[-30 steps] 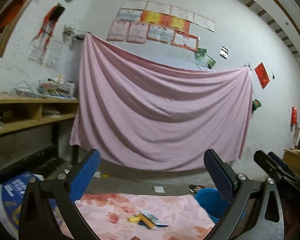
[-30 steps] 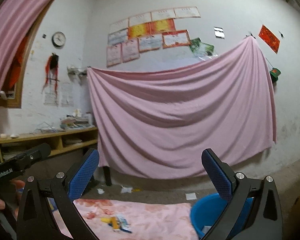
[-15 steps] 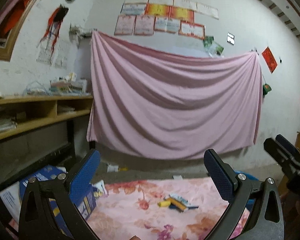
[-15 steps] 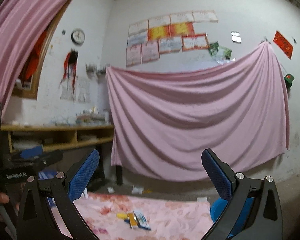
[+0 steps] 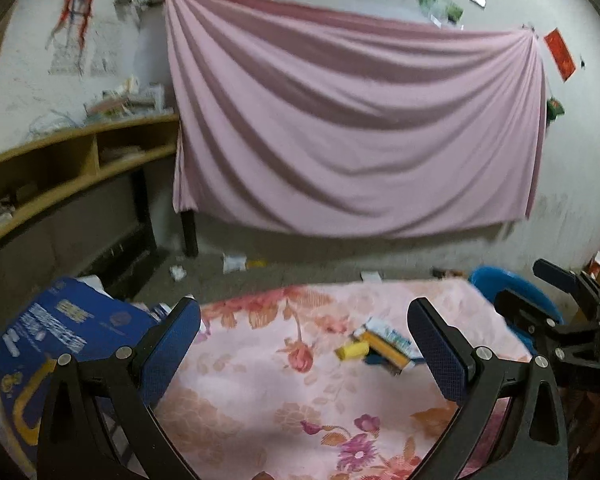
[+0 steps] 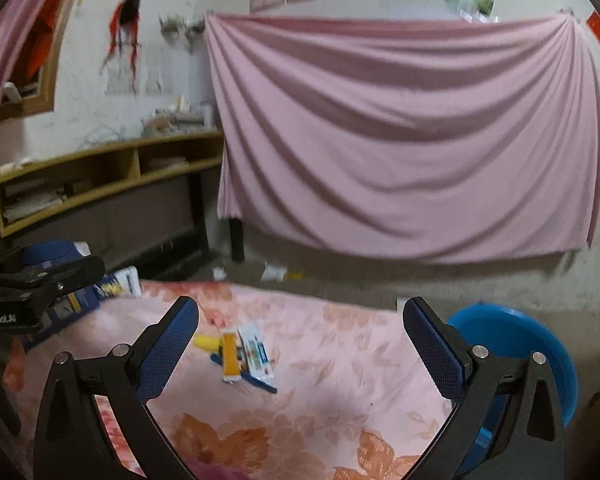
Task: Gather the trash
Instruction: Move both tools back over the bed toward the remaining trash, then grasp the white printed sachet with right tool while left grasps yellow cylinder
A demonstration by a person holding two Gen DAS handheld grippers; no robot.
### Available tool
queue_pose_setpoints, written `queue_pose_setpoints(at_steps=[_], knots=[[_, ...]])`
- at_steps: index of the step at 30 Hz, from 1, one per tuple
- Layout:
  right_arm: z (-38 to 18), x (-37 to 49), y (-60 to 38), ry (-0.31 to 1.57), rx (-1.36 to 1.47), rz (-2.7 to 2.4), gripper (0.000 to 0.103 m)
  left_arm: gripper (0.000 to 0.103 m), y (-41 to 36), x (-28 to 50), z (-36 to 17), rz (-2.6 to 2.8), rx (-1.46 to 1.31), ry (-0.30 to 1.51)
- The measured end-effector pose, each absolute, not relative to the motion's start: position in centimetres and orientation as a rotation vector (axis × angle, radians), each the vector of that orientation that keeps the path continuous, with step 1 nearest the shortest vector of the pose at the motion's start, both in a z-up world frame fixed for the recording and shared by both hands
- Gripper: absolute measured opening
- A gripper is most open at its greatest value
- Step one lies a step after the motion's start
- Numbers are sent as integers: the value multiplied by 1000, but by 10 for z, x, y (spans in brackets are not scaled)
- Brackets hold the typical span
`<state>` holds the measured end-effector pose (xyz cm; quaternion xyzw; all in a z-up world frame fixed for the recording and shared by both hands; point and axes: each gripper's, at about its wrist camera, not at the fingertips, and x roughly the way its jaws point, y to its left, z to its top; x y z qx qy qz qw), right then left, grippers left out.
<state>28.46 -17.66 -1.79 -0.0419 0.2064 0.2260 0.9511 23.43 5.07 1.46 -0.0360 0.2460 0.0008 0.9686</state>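
Note:
A small heap of trash lies on the flowered pink cloth [image 5: 260, 384]: a yellow piece [image 5: 353, 350], an orange-and-white wrapper [image 5: 384, 349] and a blue scrap. In the right wrist view the same wrappers [image 6: 246, 354] lie between and beyond the fingers. My left gripper [image 5: 306, 350] stands open, above the cloth and short of the trash. My right gripper [image 6: 300, 348] is open too, with nothing in it. A blue basin [image 6: 516, 340] stands off the cloth's right edge and shows in the left wrist view as the basin [image 5: 500, 280]. The right gripper's body [image 5: 556, 320] shows at the right.
A blue printed bag [image 5: 48, 344] lies at the cloth's left edge. Wooden shelves [image 6: 100, 176] line the left wall. A pink sheet [image 5: 352, 128] hangs over the back wall. Paper scraps [image 5: 234, 262] litter the concrete floor behind the cloth.
Both cameras have tilted down and come nearer the cloth. The trash heap and the blue basin now sit higher and larger in view. Both grippers stay open.

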Motion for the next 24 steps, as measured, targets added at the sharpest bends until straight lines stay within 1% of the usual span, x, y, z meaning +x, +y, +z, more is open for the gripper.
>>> queue_pose_setpoints(at_steps=[3, 4, 5, 6, 10, 12, 14, 16, 17, 19, 21, 24], knots=[[-27, 303, -174, 505, -80, 478, 101, 101, 57, 253, -2, -12, -110, 581], [-29, 308, -173, 528, -80, 484, 99, 100, 60, 257, -7, -20, -127, 601], [-33, 314, -172, 556, -84, 492, 92, 98, 62, 261, -11, -29, -148, 625], [-36, 318, -170, 578, -89, 498, 82, 93, 64, 266, -16, -39, -168, 647], [-51, 336, -161, 681, -109, 531, 68, 72, 67, 283, -31, -52, -201, 733], [-56, 340, -155, 716, -132, 548, 55, 68, 66, 290, -37, -58, -200, 766], [-62, 345, -148, 750, -155, 574, 49, 61, 65, 295, -43, -68, -202, 797], [-67, 349, -142, 778, -168, 603, 47, 49, 64, 303, -51, -81, -205, 838], [-69, 351, -139, 791, -175, 616, 45, 47, 64, 305, -53, -86, -208, 852], [-73, 357, -134, 817, -186, 640, 42, 39, 64, 310, -57, -102, -214, 872], [-77, 361, -129, 844, -196, 659, 37, 38, 63, 313, -58, -123, -211, 881], [-85, 366, -122, 894, -213, 689, 33, 37, 59, 318, -61, -162, -203, 898]])
